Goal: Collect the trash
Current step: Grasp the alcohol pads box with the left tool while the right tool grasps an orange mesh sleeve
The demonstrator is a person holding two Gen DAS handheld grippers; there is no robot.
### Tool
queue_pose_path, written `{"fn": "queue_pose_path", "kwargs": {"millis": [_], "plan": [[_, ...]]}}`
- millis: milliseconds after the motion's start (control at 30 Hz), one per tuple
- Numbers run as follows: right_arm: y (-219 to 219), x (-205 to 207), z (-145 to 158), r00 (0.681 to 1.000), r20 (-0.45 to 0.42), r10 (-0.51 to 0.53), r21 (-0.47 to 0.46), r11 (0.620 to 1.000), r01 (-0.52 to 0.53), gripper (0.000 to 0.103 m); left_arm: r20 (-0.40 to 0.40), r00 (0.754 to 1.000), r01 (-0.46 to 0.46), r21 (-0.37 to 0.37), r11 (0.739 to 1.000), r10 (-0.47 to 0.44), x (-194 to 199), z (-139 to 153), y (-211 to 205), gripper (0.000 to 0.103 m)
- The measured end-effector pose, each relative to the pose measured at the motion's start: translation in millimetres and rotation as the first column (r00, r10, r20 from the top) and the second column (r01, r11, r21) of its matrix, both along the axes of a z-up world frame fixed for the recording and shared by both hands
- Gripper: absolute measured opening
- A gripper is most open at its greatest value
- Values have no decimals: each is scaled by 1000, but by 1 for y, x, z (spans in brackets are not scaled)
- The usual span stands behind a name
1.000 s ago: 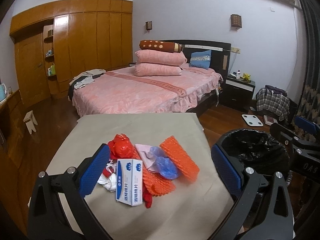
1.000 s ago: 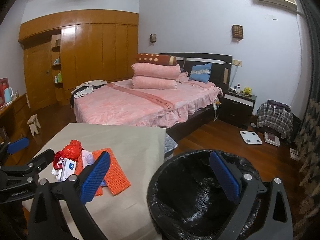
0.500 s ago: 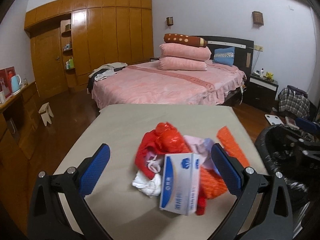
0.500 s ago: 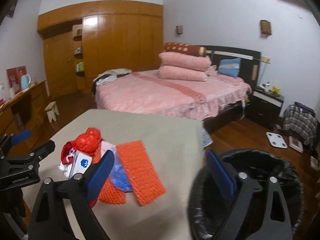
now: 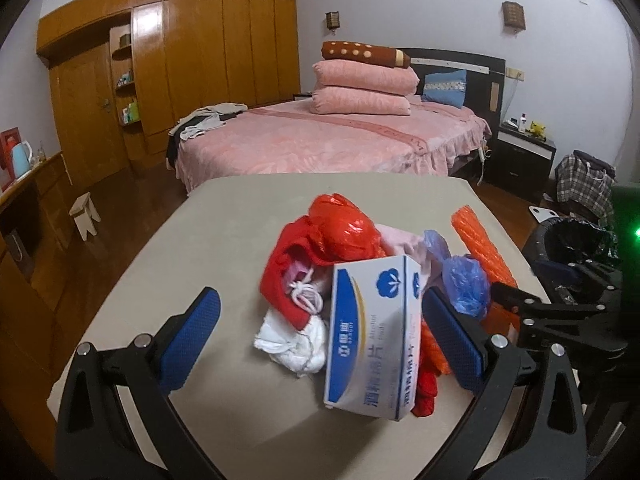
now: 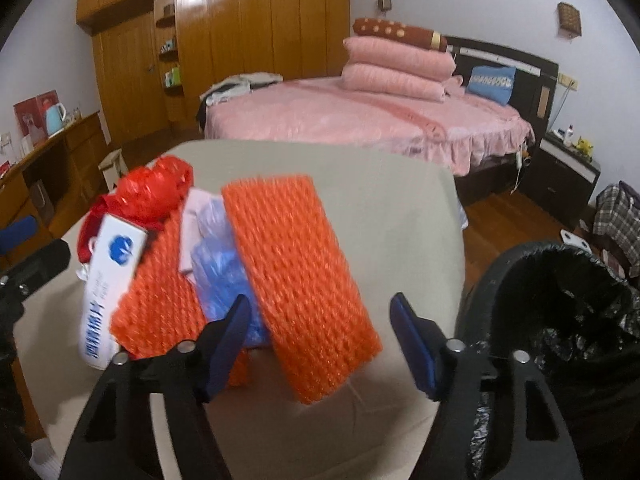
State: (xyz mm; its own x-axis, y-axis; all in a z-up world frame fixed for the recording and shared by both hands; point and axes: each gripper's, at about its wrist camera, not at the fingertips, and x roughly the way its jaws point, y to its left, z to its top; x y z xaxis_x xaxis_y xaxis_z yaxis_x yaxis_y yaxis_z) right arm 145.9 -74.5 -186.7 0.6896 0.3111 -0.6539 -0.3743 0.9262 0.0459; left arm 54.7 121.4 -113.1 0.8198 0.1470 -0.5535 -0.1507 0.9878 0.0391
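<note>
- Hovering over a heap of trash on the beige table [image 5: 224,216], both tools empty-handed.
- Left gripper [image 5: 316,336]: spread wide, holding nothing, framing the white-and-blue box [image 5: 370,334] that stands on end at the near edge of the heap.
- Right gripper [image 6: 320,334]: parted about as wide as the orange foam net [image 6: 298,276] lying between its blue pads, not closed on it, nothing held.
- Piled together and touching: red plastic bag [image 5: 346,232], white crumpled cloth [image 5: 294,338], blue plastic bag [image 5: 466,284], a second orange net [image 6: 160,296] under the box.
- Black-lined trash bin [image 6: 568,320] just beside the table's right edge, mouth open.
- Risk with the net: soft and springy, likely to squash and slip out of a shallow pinch, or drag the blue bag along and drop it short of the bin.
- Risk with the box: tall and propped on loose cloth, likely to topple or twist if only one pad meets it first.
- Risk of a clash: right tool's frame sits near the left pad in the left view; closing both together could knock them.
</note>
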Motion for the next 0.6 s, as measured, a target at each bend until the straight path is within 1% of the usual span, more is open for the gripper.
{"fn": "queue_pose_path", "kwargs": {"millis": [100, 133, 167, 200, 233, 267, 300, 400, 467, 600], "plan": [[-1, 3, -6, 999, -36, 12, -1, 1000, -12, 54, -4, 1000, 20, -1, 1000, -20, 4, -4, -6, 98], [-1, 4, -8, 999, -45, 17, 2, 1000, -17, 48, -11, 1000, 27, -2, 1000, -27, 5, -7, -8, 97], [-1, 4, -9, 998, -55, 25, 8, 1000, -25, 40, -14, 999, 34, -3, 999, -34, 7, -9, -10, 95], [-2, 4, -10, 997, -67, 36, 21, 999, -35, 37, -19, 999, 39, -4, 999, -40, 8, -11, -11, 93], [-2, 3, -11, 997, -69, 43, 27, 999, -41, 30, -24, 999, 46, -4, 999, -46, 9, -12, -13, 91], [-3, 1, -10, 996, -69, 47, 30, 999, -45, 24, -30, 998, 54, -7, 999, -54, 10, -14, -15, 86], [-3, 0, -8, 997, -65, 52, 32, 998, -50, 23, -35, 998, 60, -10, 998, -60, 12, -16, -16, 81], [-6, -3, -5, 997, -57, 50, 43, 998, -47, 20, -59, 995, 77, -22, 997, -78, 16, -21, -19, 74], [-10, -4, -1, 998, -54, 43, 56, 998, -40, 20, -71, 994, 83, -26, 996, -85, 19, -26, -20, 72], [-14, -7, 7, 999, -40, 37, 64, 997, -34, 20, -84, 992, 95, -17, 995, -96, 25, -33, -20, 72]]}}
